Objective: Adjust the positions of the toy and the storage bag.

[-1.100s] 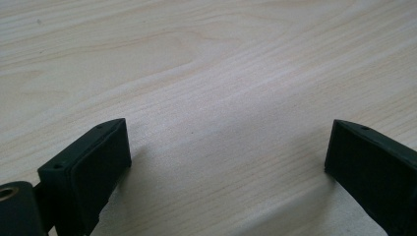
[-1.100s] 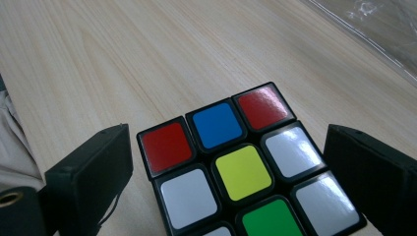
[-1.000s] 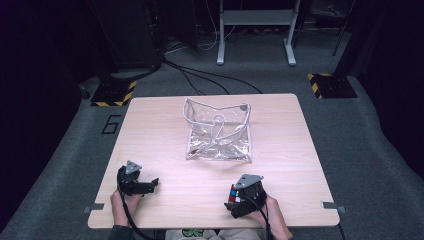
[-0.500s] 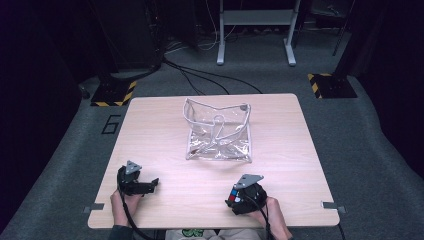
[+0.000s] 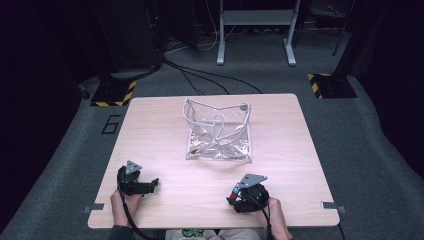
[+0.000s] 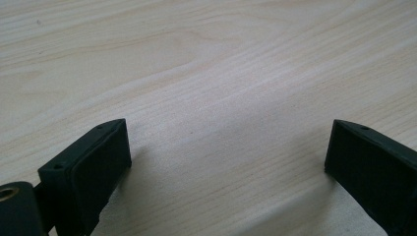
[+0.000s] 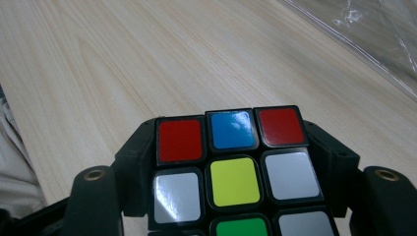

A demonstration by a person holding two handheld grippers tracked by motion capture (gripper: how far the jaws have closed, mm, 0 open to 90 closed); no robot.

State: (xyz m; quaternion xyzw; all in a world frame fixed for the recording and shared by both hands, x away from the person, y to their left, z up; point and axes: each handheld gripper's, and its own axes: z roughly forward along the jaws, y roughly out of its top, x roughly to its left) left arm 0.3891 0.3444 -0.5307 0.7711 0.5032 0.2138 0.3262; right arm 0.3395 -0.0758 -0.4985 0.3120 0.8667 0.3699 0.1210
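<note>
- The puzzle cube (image 7: 231,172) sits clamped between the two black jaws of the right hand-held gripper (image 7: 231,147), one jaw pressed on each side face; the jaws have just been closing onto it.
- In the right gripper view its facing side shows a top row of red, blue and red stickers, then white, yellow and white, with a green sticker below the yellow one.
- In the high view the cube (image 5: 239,194) shows as small coloured squares at the front of the right hand-held gripper (image 5: 246,192), near the counter's near edge, right of the middle.
- A hand (image 5: 272,220) holds that hand-held gripper from behind, its forearm coming in over the near edge.
- The left hand-held gripper (image 5: 151,184) lies low over the counter near the near left corner, well apart from the cube; its jaws stand spread wide with only bare wood between them.
- A clear plastic bag (image 5: 218,131) with a white-trimmed rim lies on the middle of the counter (image 5: 150,135), beyond both hand-held grippers and touching neither.
- The bag's crinkled edge (image 7: 373,44) shows at the upper right of the right gripper view.
- Grey carpet surrounds the counter, with black cables trailing across it on the far side.
</note>
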